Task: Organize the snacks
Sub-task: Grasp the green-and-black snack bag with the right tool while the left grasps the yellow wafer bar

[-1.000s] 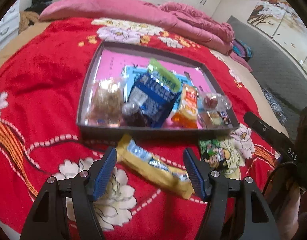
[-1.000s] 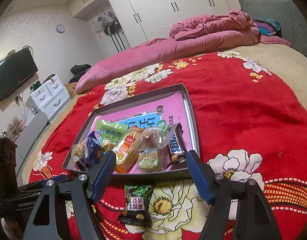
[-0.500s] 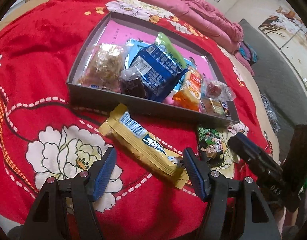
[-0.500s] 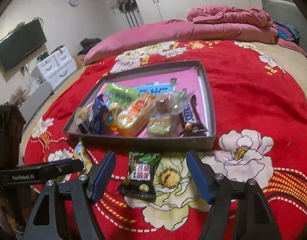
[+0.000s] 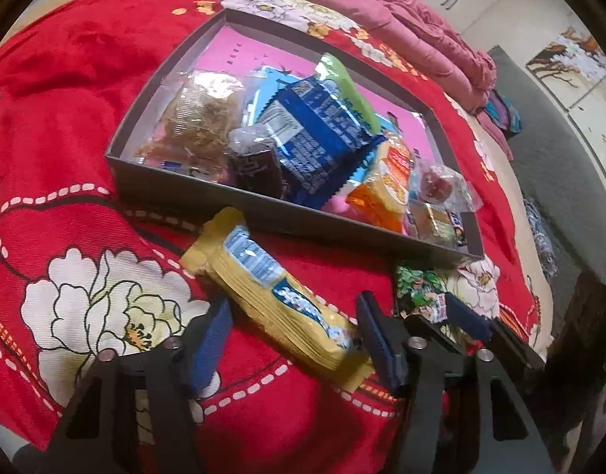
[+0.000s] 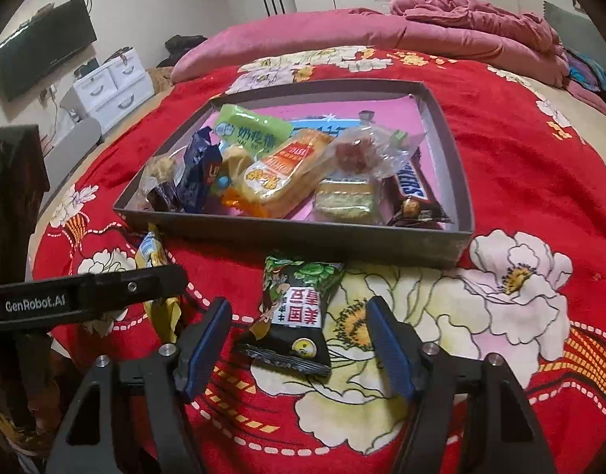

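Two open grippers over snacks on a red flowered blanket (image 6: 520, 181).

The left gripper (image 5: 293, 339), jaws wide, straddles a long yellow wrapped bar (image 5: 275, 296); the right gripper (image 6: 299, 345), jaws wide, straddles a black-green packet (image 6: 293, 312) with Chinese characters, before the grey cardboard tray (image 6: 303, 239) holding a "SNICKERS" bar (image 6: 411, 187); one arm reads "GenRobot.AI".

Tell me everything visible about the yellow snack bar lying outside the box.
The yellow snack bar is a long, glossy foil-like wrapper with blue-and-white label patches and crimped ends. It lies flat and diagonal on the red floral blanket, its far end just short of the grey box. The open left tongs straddle its near end without clamping it.
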`<action>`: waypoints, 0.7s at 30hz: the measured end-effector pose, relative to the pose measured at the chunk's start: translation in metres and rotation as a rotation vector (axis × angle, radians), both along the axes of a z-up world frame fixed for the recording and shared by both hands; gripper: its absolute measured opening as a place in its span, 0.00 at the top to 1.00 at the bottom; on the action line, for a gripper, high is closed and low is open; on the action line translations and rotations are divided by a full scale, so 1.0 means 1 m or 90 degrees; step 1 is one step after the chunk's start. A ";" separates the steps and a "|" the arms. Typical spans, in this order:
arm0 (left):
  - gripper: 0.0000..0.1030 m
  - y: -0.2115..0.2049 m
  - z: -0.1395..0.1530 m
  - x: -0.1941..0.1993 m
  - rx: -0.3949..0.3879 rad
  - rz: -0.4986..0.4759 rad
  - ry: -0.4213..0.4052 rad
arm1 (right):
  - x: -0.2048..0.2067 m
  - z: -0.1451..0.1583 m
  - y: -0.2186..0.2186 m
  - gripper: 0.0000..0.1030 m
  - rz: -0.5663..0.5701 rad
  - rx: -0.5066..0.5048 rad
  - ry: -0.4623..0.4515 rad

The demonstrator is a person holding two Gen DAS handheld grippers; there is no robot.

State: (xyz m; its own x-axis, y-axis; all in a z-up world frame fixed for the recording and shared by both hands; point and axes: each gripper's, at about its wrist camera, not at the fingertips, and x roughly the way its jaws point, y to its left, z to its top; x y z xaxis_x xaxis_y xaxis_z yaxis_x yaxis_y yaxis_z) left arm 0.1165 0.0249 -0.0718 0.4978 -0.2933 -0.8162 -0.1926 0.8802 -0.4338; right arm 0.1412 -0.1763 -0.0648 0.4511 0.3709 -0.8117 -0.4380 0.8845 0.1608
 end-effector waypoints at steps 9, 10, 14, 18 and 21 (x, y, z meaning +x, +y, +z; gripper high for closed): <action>0.54 0.008 -0.005 0.002 -0.018 0.031 0.014 | 0.001 -0.008 0.023 0.63 0.034 -0.054 -0.015; 0.56 0.008 -0.005 0.002 -0.014 0.031 0.015 | 0.000 -0.007 0.024 0.63 0.038 -0.052 -0.016; 0.66 0.005 -0.004 0.002 0.012 0.019 0.014 | -0.004 -0.005 0.026 0.65 0.049 -0.053 -0.020; 0.73 0.005 -0.002 0.000 0.003 0.006 0.007 | -0.007 0.002 0.021 0.68 0.051 -0.026 -0.019; 0.77 0.002 0.003 -0.003 0.015 -0.015 -0.005 | -0.011 0.009 0.018 0.68 0.055 -0.007 -0.030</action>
State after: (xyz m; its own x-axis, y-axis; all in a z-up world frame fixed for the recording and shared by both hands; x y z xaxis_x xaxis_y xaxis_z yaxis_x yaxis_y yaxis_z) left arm 0.1137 0.0270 -0.0685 0.4977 -0.2852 -0.8191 -0.1687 0.8945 -0.4140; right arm 0.1304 -0.1584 -0.0556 0.4552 0.4011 -0.7949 -0.5194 0.8447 0.1289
